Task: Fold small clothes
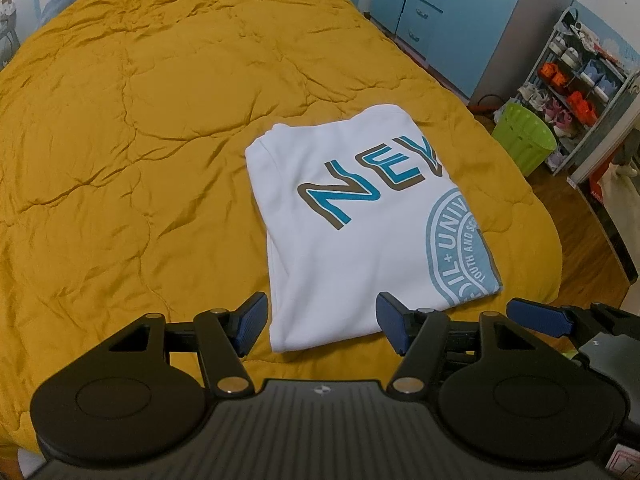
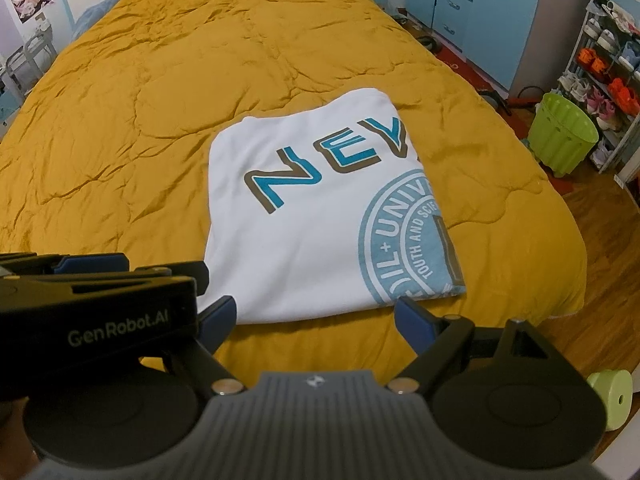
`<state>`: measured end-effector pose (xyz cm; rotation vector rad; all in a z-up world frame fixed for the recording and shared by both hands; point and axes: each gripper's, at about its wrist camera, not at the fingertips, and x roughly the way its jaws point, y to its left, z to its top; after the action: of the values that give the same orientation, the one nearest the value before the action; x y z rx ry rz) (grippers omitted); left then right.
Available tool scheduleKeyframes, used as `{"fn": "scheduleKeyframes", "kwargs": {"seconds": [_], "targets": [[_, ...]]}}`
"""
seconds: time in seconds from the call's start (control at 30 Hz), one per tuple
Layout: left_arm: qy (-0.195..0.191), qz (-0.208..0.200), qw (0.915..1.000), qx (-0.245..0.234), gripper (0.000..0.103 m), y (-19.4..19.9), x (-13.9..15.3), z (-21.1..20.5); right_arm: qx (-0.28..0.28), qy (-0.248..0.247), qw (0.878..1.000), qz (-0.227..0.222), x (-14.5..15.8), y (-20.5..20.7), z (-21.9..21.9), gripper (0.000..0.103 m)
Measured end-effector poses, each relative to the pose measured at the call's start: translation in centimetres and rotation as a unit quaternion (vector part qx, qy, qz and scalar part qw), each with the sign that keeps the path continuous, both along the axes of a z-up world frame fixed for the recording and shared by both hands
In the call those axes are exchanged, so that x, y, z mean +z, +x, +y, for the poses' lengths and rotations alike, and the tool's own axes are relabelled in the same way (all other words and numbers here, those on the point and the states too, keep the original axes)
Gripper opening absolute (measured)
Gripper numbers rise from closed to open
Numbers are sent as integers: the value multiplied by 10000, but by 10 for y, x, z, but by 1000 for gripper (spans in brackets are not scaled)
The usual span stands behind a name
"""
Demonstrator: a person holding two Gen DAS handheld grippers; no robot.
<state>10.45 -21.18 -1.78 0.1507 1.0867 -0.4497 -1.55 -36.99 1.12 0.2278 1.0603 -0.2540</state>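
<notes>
T-shirt (image 1: 344, 232), folded into a white rectangle, lies on the yellow quilt (image 1: 120, 140) near the bed's right edge, long axis running from the near edge toward the headboard. Left gripper (image 1: 322, 322) and right gripper (image 2: 316, 322) hover just short of its near hem, jaws wide, empty. A green basket (image 1: 524, 136) stands on the floor beyond.

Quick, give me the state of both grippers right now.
Left gripper: open, holding nothing, jaws spread at the near edge of the folded white T-shirt.
Right gripper: open, holding nothing, also at that edge.
</notes>
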Motion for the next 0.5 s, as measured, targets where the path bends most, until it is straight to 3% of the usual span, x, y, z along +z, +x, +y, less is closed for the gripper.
{"fn": "scheduleKeyframes", "kwargs": {"seconds": [0.5], "targets": [[-140,37,9999,42,69,-2,-3,3,12,-12,10000,-22,-1,-2,2,82]]}}
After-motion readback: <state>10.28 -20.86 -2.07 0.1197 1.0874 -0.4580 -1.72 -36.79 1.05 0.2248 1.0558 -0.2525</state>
